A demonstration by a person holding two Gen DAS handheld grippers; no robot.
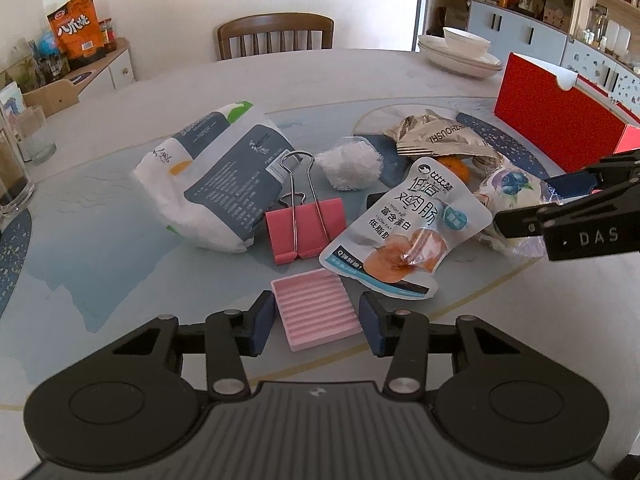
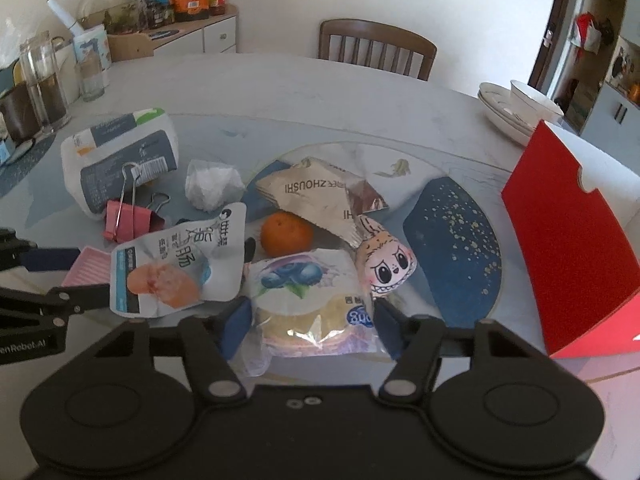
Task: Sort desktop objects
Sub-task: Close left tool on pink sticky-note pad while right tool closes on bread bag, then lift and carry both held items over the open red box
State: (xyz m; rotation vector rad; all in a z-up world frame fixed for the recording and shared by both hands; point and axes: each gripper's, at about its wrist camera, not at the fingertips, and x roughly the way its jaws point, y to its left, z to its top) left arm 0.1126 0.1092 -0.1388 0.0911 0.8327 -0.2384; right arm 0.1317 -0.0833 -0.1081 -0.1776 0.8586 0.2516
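Note:
My left gripper (image 1: 318, 320) is open, its blue pads on either side of a pink ribbed pad (image 1: 316, 312) on the table, not touching it. My right gripper (image 2: 310, 328) is open around a blueberry bread packet (image 2: 308, 300), pads at its sides; it also shows in the left wrist view (image 1: 510, 196). Nearby lie a chicken sausage pouch (image 1: 404, 232), a pink binder clip (image 1: 306, 228), a tissue pack (image 1: 216, 176), a white crumpled ball (image 1: 348, 166), an orange (image 2: 286, 234), a foil snack bag (image 2: 316, 196) and a doll face toy (image 2: 386, 266).
A red open box (image 2: 568, 248) stands at the right. Stacked white bowls (image 2: 516, 112) sit at the far right. Glasses and jars (image 2: 40, 84) stand at the far left. A wooden chair (image 1: 276, 36) is behind the table.

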